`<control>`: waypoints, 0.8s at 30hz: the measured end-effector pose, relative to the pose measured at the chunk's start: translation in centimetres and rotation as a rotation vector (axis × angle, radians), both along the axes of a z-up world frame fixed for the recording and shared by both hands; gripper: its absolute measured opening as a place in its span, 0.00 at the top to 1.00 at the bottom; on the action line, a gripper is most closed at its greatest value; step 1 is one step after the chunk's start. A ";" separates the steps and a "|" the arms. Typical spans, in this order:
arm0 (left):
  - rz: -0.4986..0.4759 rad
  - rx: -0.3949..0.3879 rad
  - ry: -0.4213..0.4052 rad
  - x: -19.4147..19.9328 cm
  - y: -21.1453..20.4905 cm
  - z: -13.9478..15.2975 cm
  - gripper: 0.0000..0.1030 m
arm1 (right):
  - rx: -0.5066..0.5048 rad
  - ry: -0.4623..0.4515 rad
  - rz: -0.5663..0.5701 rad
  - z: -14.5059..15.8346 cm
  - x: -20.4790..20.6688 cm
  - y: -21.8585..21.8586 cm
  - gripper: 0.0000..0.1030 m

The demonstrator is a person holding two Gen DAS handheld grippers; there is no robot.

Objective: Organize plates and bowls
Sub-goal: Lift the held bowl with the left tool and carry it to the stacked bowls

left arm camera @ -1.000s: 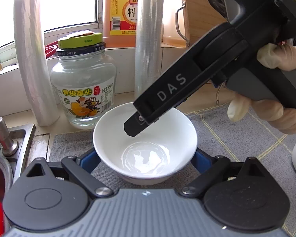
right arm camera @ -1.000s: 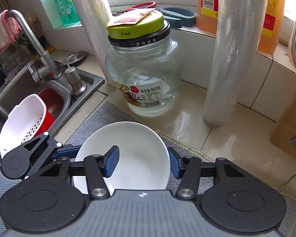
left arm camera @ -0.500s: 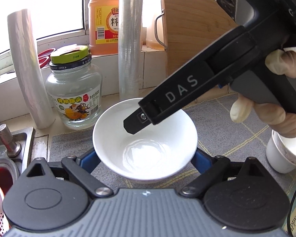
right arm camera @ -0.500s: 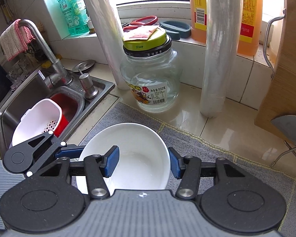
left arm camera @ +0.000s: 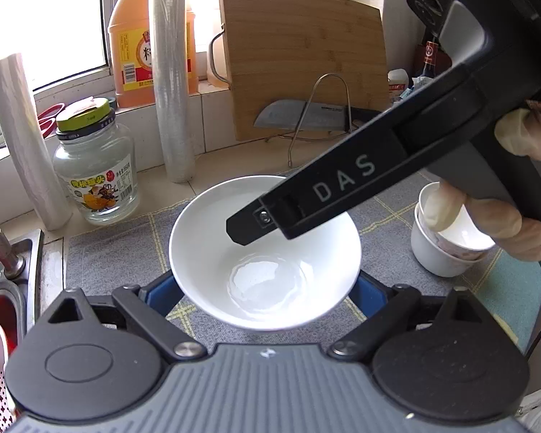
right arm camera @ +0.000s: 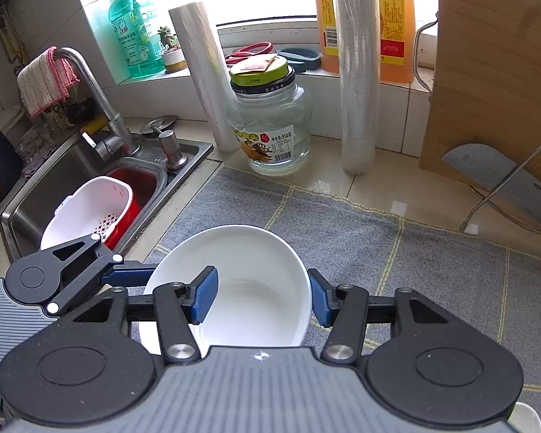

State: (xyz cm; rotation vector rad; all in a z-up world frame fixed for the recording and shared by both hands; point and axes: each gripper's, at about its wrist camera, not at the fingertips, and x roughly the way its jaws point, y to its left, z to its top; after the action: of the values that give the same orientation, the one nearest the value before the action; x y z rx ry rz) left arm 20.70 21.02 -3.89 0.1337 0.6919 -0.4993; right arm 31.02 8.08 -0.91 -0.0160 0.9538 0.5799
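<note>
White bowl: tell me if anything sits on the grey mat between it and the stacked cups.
Nothing visible: the grey mat lies bare between white bowl and stacked cups; only the right gripper holding the bowl crosses above.

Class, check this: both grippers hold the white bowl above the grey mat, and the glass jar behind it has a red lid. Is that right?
Not quite. The jar has a green lid, not red, as the right wrist view shows. The rest stands: the left gripper and the right gripper both hold the white bowl above the grey mat.
</note>
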 end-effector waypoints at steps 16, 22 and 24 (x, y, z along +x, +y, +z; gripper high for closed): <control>-0.184 0.010 -0.018 -2.3 -5.5 1.5 0.07 | -0.024 -0.054 -0.171 2.1 -5.5 -6.0 0.42; -0.267 0.002 -0.031 -2.1 -8.4 2.0 0.07 | -0.030 -0.071 -0.253 2.9 -6.5 -9.1 0.42; -0.295 0.001 -0.038 -2.2 -9.4 2.2 0.07 | -0.035 -0.078 -0.279 3.1 -6.8 -10.2 0.42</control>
State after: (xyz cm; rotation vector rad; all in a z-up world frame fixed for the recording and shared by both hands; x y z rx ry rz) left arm 18.52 11.64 -1.71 0.2477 0.6381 -0.7774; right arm 24.19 -2.08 2.21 0.0619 0.8721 0.3032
